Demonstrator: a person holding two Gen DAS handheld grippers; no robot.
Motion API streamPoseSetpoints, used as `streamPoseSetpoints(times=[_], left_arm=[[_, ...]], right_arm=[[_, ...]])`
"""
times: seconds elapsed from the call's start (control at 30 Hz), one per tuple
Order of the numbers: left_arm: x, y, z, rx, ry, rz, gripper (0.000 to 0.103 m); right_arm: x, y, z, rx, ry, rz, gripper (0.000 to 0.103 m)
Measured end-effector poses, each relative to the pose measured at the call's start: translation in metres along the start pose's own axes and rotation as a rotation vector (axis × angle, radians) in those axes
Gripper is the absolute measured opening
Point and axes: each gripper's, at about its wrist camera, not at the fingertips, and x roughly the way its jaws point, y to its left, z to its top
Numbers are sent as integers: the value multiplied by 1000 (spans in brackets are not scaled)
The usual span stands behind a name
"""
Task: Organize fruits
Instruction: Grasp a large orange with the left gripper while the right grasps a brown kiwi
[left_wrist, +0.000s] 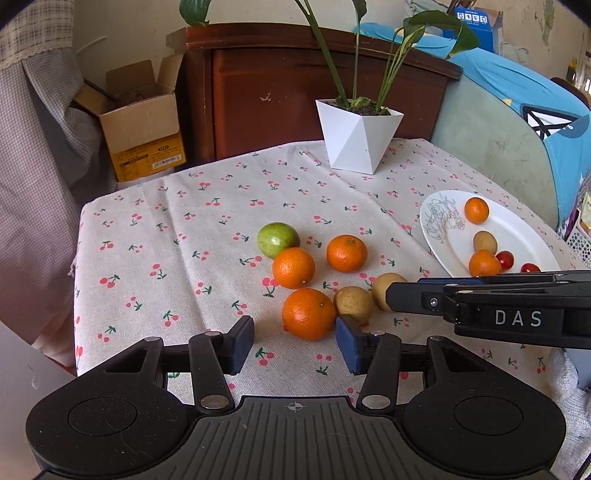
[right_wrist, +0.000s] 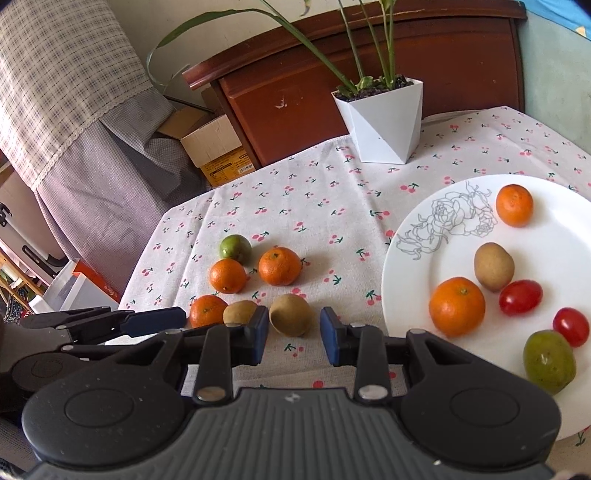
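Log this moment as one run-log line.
left tool: open, nearing orange | right tool: open, around kiwi | plate: partly loaded | cloth: six fruits left

Loose fruits (left_wrist: 293, 267) mid-table, plate (left_wrist: 517, 229) to right, planter (left_wrist: 356, 140) behind both.

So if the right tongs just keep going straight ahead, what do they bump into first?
Most likely the brown kiwi lying on the tablecloth. It sits right ahead of the open right tongs, lined up with the gap between them. How near it is I can't tell; it could slip between the fingers instead of getting bumped.
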Motion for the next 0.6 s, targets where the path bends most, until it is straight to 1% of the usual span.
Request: streamPoseSetpoints(times=[0.1,0.17,0.47,0.6], left_arm=[[2,-1,-1,6,-14,-2,47],[3,0,0,2,-22,-6,44],[6,1,0,8,-43,-5,43],[7,1,-1,17,-46,-10,38]], right_arm=[[2,1,-1,-1,-1,7,32],[3,2,-1,-6,-4,8,32],[5,1,0,5,-1,17,32],[6,1,0,5,2,23,26]])
